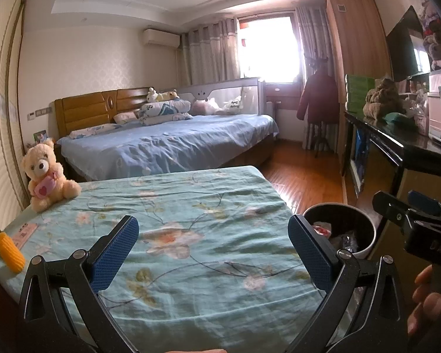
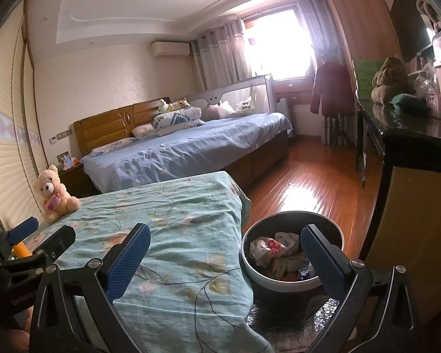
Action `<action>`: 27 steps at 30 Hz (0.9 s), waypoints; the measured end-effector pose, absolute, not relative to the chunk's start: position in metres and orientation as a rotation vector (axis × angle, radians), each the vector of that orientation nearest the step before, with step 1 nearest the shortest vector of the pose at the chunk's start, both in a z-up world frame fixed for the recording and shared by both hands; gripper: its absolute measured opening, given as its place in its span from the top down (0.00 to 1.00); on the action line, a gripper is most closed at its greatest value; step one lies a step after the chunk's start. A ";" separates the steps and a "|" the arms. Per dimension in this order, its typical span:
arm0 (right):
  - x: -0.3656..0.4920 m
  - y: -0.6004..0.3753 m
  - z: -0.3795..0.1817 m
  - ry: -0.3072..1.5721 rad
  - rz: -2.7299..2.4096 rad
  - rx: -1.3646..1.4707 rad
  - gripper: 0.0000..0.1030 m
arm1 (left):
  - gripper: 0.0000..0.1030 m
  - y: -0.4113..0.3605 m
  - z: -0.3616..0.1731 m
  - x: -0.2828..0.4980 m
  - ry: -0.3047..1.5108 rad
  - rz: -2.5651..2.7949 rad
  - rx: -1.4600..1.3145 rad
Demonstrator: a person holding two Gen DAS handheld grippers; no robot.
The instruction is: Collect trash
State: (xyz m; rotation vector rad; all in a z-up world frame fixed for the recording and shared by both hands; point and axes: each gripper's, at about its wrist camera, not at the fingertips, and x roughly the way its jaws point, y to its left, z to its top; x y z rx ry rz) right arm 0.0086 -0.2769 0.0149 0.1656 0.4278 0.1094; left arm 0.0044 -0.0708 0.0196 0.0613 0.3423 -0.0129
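A round dark trash bin (image 2: 294,279) with a pale rim stands on the floor beside the floral-covered table; crumpled wrappers (image 2: 269,248) lie inside it. In the left wrist view the trash bin (image 1: 342,229) shows at the right, partly behind my finger. My left gripper (image 1: 213,253) is open over the floral cloth (image 1: 176,206), with nothing between its fingers. My right gripper (image 2: 225,260) is open, straddling the table's edge and the bin, holding nothing. The right gripper's body (image 1: 420,223) appears at the right of the left wrist view; the left gripper's body (image 2: 29,250) shows at the left of the right wrist view.
A cream teddy bear (image 1: 47,176) sits at the table's far left corner. A yellow corn-shaped toy (image 1: 10,253) and a pink card (image 1: 26,234) lie at the left edge. A bed (image 1: 167,141) lies beyond; a dark cabinet (image 2: 411,147) lines the right. Wooden floor (image 2: 308,182) lies between.
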 end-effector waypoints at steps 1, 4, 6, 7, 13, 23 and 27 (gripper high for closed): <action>0.009 -0.277 0.015 0.430 0.108 0.166 0.00 | 0.00 -0.070 0.020 0.005 0.344 -0.012 0.059; 0.011 -0.279 0.013 0.436 0.107 0.170 0.00 | 0.00 -0.070 0.019 0.006 0.345 -0.013 0.056; 0.011 -0.279 0.013 0.437 0.105 0.175 0.00 | 0.00 -0.069 0.019 0.006 0.345 -0.012 0.056; 0.011 -0.280 0.013 0.439 0.106 0.176 0.00 | 0.00 -0.069 0.019 0.006 0.344 -0.014 0.055; 0.011 -0.278 0.012 0.445 0.108 0.171 0.00 | 0.00 -0.070 0.019 0.008 0.347 -0.014 0.057; 0.011 -0.278 0.011 0.446 0.108 0.169 0.00 | 0.00 -0.071 0.020 0.008 0.348 -0.016 0.057; 0.011 -0.277 0.011 0.449 0.109 0.170 0.00 | 0.00 -0.072 0.020 0.008 0.346 -0.019 0.057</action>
